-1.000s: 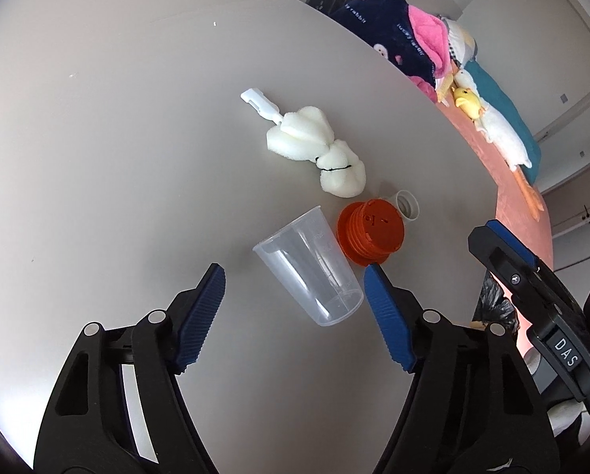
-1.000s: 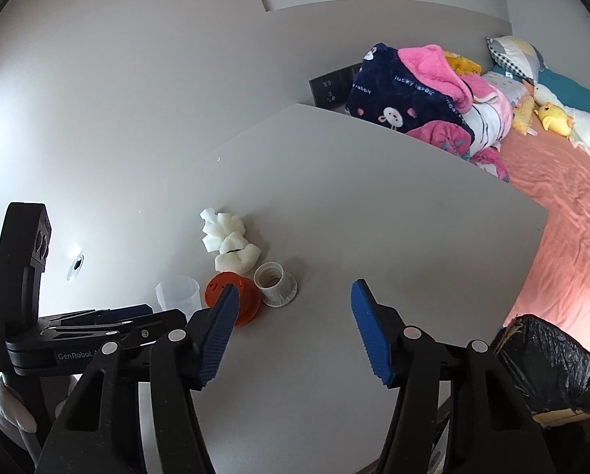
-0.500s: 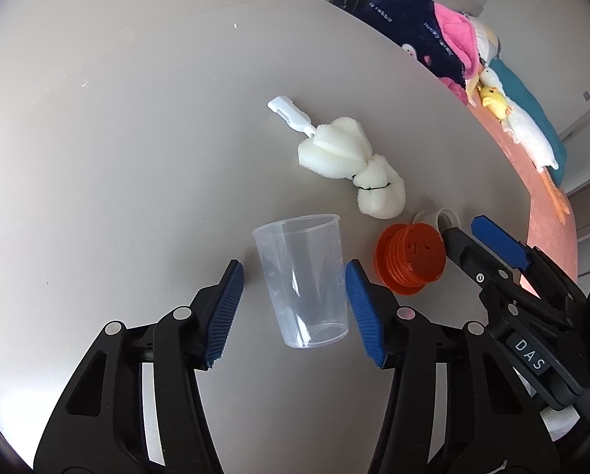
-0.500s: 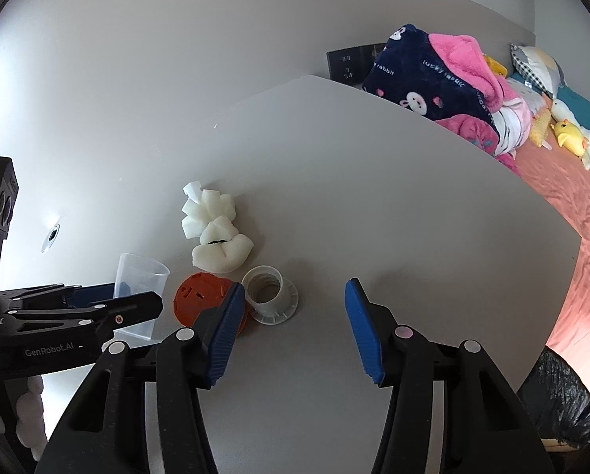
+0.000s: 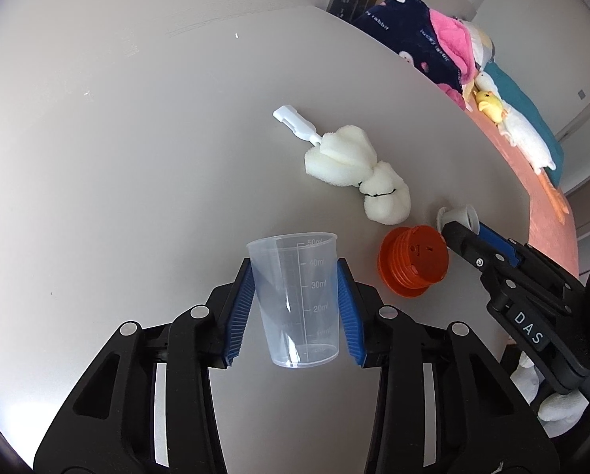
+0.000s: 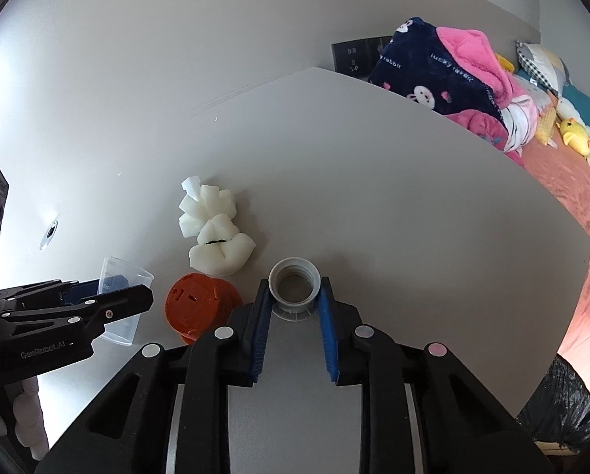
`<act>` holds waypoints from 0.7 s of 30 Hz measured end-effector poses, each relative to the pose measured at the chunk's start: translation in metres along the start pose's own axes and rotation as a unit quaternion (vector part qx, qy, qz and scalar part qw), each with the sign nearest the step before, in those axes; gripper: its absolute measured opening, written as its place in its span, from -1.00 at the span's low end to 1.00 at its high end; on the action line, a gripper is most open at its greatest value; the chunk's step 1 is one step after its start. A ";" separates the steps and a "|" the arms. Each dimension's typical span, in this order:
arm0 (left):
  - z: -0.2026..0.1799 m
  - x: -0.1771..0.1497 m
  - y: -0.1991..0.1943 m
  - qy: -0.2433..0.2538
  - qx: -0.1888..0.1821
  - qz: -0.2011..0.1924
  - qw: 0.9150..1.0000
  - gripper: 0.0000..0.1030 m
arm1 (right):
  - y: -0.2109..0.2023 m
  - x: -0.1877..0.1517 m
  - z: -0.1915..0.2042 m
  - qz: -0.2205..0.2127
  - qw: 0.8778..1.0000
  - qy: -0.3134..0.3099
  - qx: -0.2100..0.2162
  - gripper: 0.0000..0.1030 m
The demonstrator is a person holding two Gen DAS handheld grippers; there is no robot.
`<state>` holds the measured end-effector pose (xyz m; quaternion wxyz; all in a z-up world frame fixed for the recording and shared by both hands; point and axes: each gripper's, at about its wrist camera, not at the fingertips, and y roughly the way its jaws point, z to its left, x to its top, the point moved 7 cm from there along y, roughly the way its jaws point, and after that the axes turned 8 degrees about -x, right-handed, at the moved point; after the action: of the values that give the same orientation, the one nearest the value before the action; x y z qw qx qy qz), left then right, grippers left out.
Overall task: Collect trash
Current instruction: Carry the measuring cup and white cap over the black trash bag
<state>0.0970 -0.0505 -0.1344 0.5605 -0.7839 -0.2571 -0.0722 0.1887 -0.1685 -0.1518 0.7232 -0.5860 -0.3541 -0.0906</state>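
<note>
Jaws just closed: left gripper (image 5: pixel 298 308) on measuring cup (image 5: pixel 295 300); right gripper (image 6: pixel 293 318) on grey cap (image 6: pixel 294 286).

Grey table (image 5: pixel 136 138), bearing: clear measuring cup (image 5: pixel 295 300), orange cap (image 5: pixel 413 262), white threaded ring (image 6: pixel 294 286), white foam sponge piece (image 5: pixel 354 170)
</note>
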 end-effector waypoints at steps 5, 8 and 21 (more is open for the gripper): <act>-0.006 -0.001 -0.008 0.003 -0.017 -0.007 1.000 -0.22 | -0.020 -0.001 -0.012 -0.005 0.999 0.035 0.015 -0.51; -0.010 -0.002 -0.016 0.006 -0.030 -0.014 0.999 -0.22 | -0.033 -0.002 -0.019 -0.009 0.998 0.059 0.024 -0.51; -0.048 -0.006 -0.034 0.046 -0.074 -0.024 0.996 -0.22 | -0.091 -0.018 -0.037 -0.047 0.995 0.091 0.004 -0.51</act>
<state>0.0835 -0.0878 -0.0906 0.5099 -0.8130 -0.2435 -0.1405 0.1410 -0.2341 -0.0940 0.7498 -0.5549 -0.3147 -0.1757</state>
